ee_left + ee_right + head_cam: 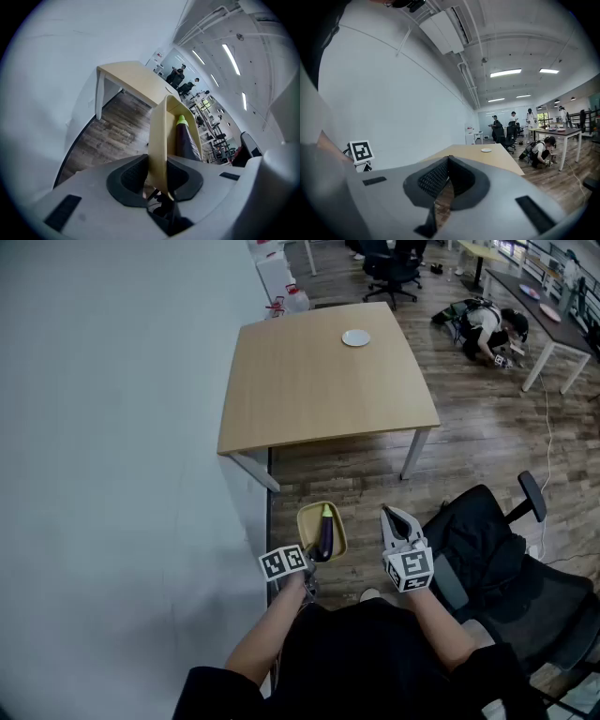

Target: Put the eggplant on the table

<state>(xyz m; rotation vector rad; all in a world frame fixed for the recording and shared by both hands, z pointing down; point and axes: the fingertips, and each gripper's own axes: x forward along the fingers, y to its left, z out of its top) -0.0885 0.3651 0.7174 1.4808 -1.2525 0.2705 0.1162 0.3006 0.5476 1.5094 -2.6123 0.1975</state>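
Black short-sleeved top (375,662). Light grey moulded shells on left gripper (313,563) and right gripper (389,514); black ribbed pads (433,180) inside the jaws; one cube (284,563) with black-and-white square markers per gripper.

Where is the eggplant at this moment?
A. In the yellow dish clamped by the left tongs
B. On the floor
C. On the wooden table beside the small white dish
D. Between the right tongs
A: the eggplant lies in the yellow dish, whose rim the left tongs grip, short of the table.
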